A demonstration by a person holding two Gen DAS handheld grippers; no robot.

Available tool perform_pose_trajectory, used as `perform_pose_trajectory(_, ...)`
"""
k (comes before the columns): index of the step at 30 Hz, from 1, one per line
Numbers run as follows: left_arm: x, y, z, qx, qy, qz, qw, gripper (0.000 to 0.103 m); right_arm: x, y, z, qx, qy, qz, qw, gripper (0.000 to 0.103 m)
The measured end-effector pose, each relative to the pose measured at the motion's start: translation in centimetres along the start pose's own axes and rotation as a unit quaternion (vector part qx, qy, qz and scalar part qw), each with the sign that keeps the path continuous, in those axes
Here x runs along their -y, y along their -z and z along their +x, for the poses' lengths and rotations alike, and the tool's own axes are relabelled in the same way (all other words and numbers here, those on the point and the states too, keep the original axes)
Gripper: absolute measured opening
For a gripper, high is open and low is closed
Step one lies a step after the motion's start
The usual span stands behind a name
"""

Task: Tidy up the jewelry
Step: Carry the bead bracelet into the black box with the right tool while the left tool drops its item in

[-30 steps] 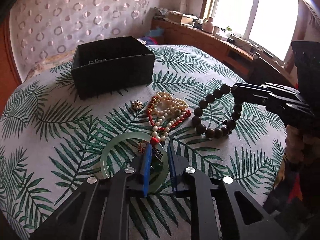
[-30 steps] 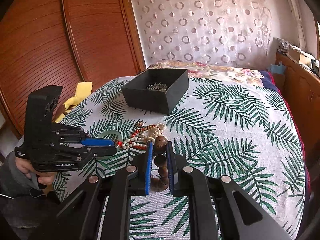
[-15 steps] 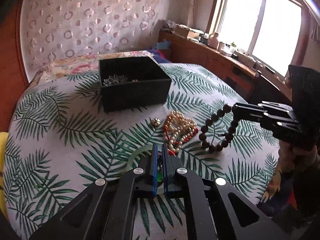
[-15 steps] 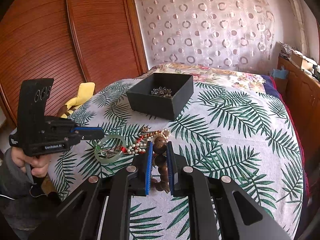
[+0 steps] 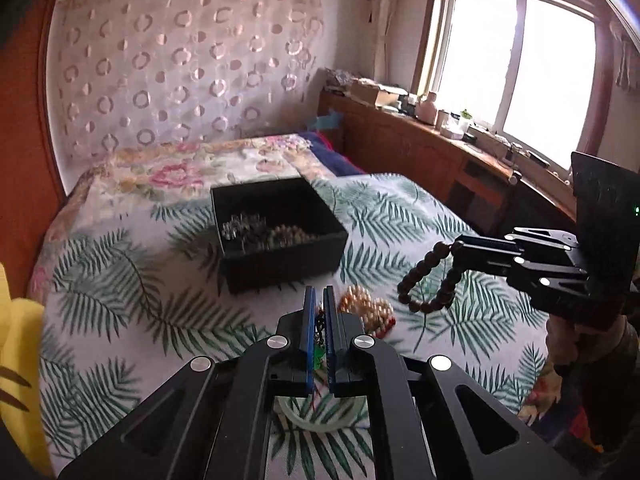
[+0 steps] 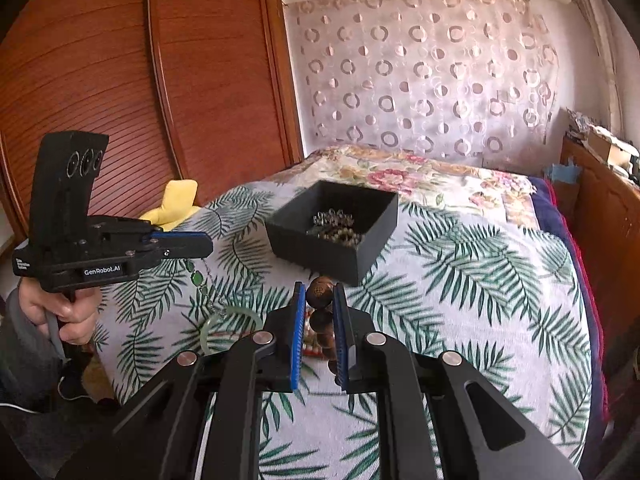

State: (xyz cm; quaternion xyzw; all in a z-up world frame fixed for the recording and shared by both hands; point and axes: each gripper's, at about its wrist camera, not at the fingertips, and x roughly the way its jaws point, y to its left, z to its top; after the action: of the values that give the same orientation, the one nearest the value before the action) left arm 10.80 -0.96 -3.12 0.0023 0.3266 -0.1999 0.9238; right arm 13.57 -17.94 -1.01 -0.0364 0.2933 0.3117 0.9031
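The left tool [image 5: 316,308] has its fingers pressed nearly together on a thin chain with green stones [image 6: 197,278]. In the right wrist view that chain hangs from the tool's tip down toward a pale green bangle [image 6: 230,322], which lies on the palm-leaf cloth [image 6: 480,300]. Whether the chain's lower end touches the bangle cannot be told.

The right tool [image 6: 318,300] pinches a bracelet of dark wooden beads [image 5: 426,280] by one large carved bead. In the left wrist view the loop hangs from the tool's tip, lifted clear of the cloth.

Below and between the two tools, a heap of cream and red beads [image 5: 366,310] lies on the cloth, near the bangle.

Farther out stands an open black box [image 5: 280,236]. Inside it lie a silvery chain [image 5: 242,226] and a string of small pale beads [image 5: 290,236]. Beyond the box a floral sheet [image 5: 180,176] covers the far end of the bed, and something yellow [image 6: 176,202] shows at the bed's left edge.
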Motion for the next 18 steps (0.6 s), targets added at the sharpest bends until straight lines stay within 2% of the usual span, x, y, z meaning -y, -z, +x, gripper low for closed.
perform_pose_trajectory(9, 0.0, -4.8, -0.4, 0.030, -0.018, 0.016, 0.9993, 0.003, 0.1, -4.4, 0.7, 0.021, -0.007, -0.014, 1.000, 0.015)
perform_pose_trajectory(18, -0.7, -7.8, 1.3, 0.032, -0.033, 0.021, 0.9987, 0.003, 1.0, -8.1, 2.0, 0.035, -0.003, -0.022, 0.999, 0.015)
